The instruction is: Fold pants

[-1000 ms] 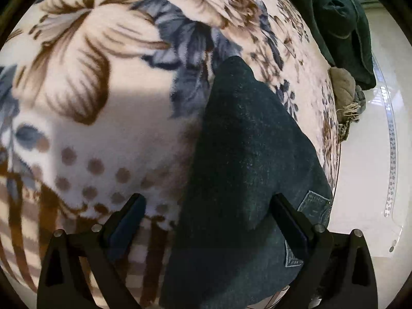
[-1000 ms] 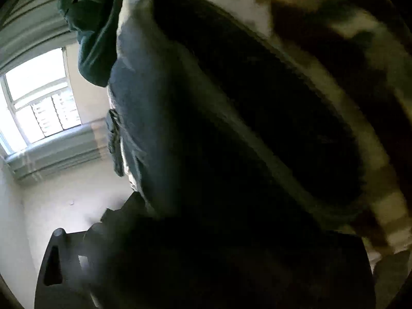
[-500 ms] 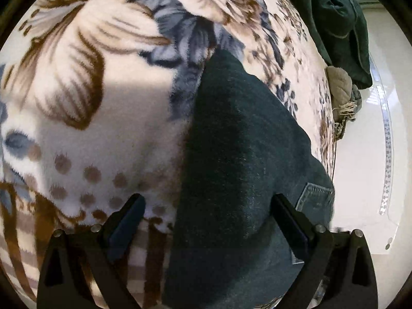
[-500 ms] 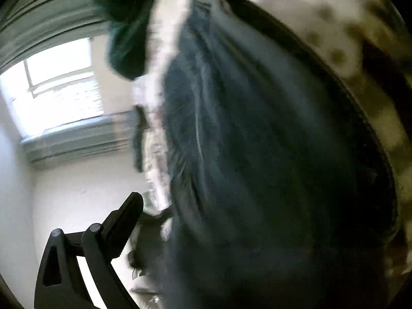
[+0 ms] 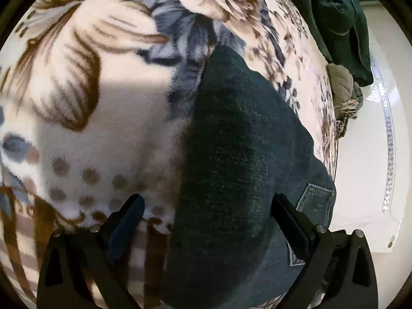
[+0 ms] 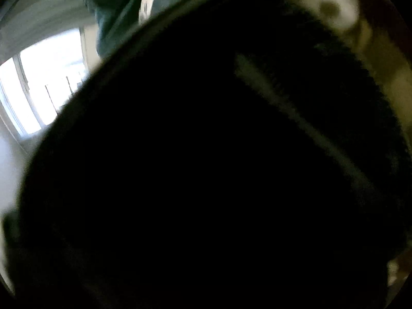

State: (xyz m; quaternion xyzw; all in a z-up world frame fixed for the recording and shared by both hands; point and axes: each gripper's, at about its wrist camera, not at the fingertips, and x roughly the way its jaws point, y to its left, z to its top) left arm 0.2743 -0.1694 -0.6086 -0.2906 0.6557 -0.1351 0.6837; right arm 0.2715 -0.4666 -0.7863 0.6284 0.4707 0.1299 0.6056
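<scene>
Left wrist cam: left gripper [image 5: 206,221] spread wide over dark denim pants [image 5: 239,170], a long tapered shape w/ stitched pocket, lying near the right edge of a fuzzy floral blanket [image 5: 103,103]. Right wrist cam: dark blurry pants [image 6: 206,180] fill the lens, can't tell right gripper's state.

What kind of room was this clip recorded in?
Most likely a bedroom at home. The dark pants lie on a plush floral blanket spread over what looks like a bed, other clothes are heaped at its far edge, and a bright window shows in the right wrist view.
</scene>
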